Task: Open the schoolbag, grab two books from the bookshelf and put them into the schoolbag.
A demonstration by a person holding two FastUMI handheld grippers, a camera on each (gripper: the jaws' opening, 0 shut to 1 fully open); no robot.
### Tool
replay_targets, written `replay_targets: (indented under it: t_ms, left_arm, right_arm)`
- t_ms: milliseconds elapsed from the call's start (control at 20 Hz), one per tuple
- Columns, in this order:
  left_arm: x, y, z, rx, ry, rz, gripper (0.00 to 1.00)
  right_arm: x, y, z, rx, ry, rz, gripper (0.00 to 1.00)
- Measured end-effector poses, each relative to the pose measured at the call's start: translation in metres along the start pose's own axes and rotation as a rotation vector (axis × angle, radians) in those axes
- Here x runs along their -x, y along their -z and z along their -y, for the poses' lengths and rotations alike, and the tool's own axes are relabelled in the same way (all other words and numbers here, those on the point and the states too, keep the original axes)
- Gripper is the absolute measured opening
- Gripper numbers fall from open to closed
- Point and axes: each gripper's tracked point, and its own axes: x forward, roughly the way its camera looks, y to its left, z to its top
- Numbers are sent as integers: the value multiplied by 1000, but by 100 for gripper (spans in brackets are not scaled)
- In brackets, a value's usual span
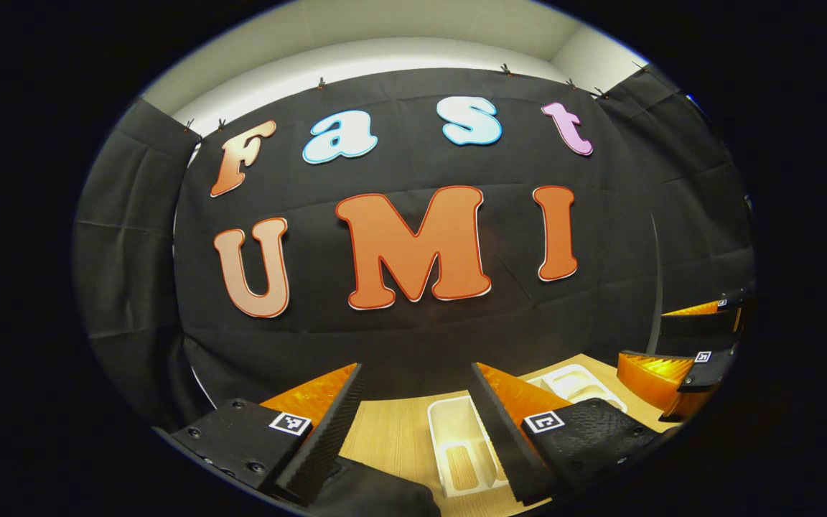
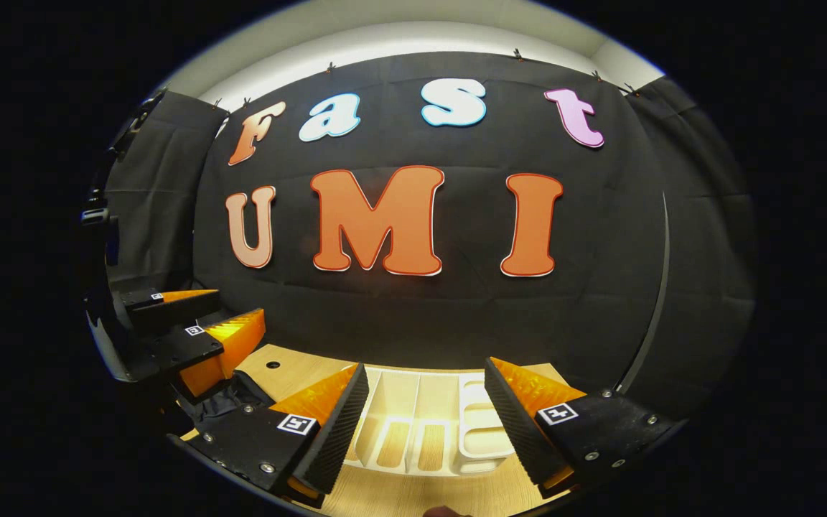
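Both grippers agape above perhaps a bookshelf

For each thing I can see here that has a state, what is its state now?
Left gripper: open, fingers wide apart, holding nothing.
Right gripper: open, fingers wide apart, holding nothing.
White organizer tray: lying flat on the wooden table, its visible compartments empty.
Dark fabric item: lying slack on the table near the left gripper; open or closed cannot be told.
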Motion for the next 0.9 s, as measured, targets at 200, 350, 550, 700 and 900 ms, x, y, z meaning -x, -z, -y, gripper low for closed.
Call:
replay_targets:
  t_ms: [200, 350, 550, 700, 900]
  left_arm:
    - [4, -5, 3, -4, 15, 7, 92]
    - [6, -5, 5, -7, 26, 7, 92]
    - [12, -9, 7, -8, 31, 18, 96]
    - [15, -10, 6, -7, 33, 26, 92]
    - [13, -11, 7, -7, 30, 29, 92]
  right_arm:
    - [6, 2, -1, -11, 12, -6, 96]
    - [11, 5, -1, -19, 17, -18, 96]
    - [17, 2, 1, -19, 29, -10, 96]
    - [18, -2, 2, -16, 34, 5, 96]
    - [18, -1, 3, -10, 37, 8, 96]
